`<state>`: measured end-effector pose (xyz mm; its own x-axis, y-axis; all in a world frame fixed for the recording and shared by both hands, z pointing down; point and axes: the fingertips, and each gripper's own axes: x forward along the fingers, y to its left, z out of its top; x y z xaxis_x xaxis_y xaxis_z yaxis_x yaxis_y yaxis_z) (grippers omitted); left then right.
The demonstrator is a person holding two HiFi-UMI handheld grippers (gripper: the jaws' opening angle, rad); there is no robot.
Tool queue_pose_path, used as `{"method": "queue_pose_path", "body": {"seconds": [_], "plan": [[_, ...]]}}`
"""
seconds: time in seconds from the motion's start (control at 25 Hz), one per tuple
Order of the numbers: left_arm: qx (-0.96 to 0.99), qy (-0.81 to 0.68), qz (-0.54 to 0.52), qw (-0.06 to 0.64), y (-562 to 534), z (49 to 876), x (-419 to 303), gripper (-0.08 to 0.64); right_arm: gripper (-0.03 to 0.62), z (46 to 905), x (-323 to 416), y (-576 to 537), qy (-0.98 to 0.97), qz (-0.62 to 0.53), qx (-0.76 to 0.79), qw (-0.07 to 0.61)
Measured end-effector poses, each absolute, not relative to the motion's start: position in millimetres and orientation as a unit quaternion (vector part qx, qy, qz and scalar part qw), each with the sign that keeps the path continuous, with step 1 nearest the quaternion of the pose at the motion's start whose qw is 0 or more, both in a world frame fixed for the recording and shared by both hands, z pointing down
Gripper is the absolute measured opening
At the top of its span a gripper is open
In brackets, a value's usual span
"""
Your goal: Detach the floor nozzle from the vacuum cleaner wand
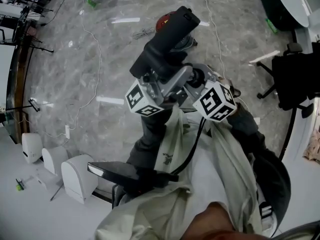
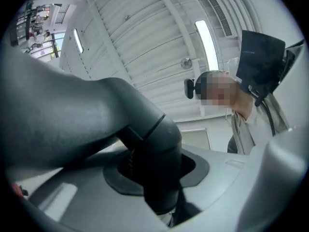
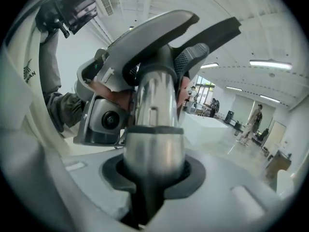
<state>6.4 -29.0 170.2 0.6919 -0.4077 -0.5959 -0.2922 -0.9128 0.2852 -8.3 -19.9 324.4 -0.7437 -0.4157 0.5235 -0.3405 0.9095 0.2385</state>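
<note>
In the head view the black floor nozzle (image 1: pixel 170 29) is lifted off the floor in front of me, with the silver wand (image 1: pixel 176 82) running back from it. My left gripper (image 1: pixel 161 86) is shut on the nozzle's dark grey neck (image 2: pixel 145 139), which fills the left gripper view between the jaws of my left gripper (image 2: pixel 161 199). From the right, my right gripper (image 1: pixel 194 81) is shut on the silver wand (image 3: pixel 154 124), and its tube passes straight between the jaws of my right gripper (image 3: pixel 147 192). Beyond them the nozzle's grey and black joint (image 3: pixel 159 33) rises.
A red object (image 1: pixel 164 20) lies on the marble floor behind the nozzle, with a thin cable (image 1: pixel 92 59) trailing left. White units (image 1: pixel 75 176) stand at lower left, and a black office chair (image 1: pixel 295 79) at right. A black flat part (image 1: pixel 125 173) sits near my legs.
</note>
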Motion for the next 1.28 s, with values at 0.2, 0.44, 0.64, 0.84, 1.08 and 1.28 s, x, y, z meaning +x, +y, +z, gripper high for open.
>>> {"method": "queue_pose_path", "body": {"seconds": [0.2,0.44,0.64,0.84,1.08,1.28], "plan": [[0.932,-0.167,-0.319,0.044,-22.6,150.4,22.7,0.135,0.12,310.9,-6.7,-14.1,-0.954,-0.074,0.117,0.266],[0.921,-0.257,-0.287,0.047,-49.9,146.8,29.6,0.114,0.097,307.7,7.3,-49.1,-0.915,-0.086,0.255,0.3],[0.91,-0.281,-0.267,0.146,-73.1,178.1,43.4,0.098,0.097,334.1,26.8,-44.5,-0.899,-0.022,0.276,0.339],[0.939,-0.171,-0.284,0.094,-44.9,161.7,49.1,0.077,0.098,328.1,17.2,-21.3,-0.927,-0.011,0.185,0.328],[0.94,-0.101,-0.324,0.042,-28.6,155.8,57.6,0.072,0.1,329.6,19.7,-10.9,-0.949,0.001,0.093,0.3],[0.942,-0.116,-0.31,0.046,-39.8,151.7,57.4,0.071,0.095,325.7,20.6,-30.8,-0.935,-0.025,0.166,0.313]]}}
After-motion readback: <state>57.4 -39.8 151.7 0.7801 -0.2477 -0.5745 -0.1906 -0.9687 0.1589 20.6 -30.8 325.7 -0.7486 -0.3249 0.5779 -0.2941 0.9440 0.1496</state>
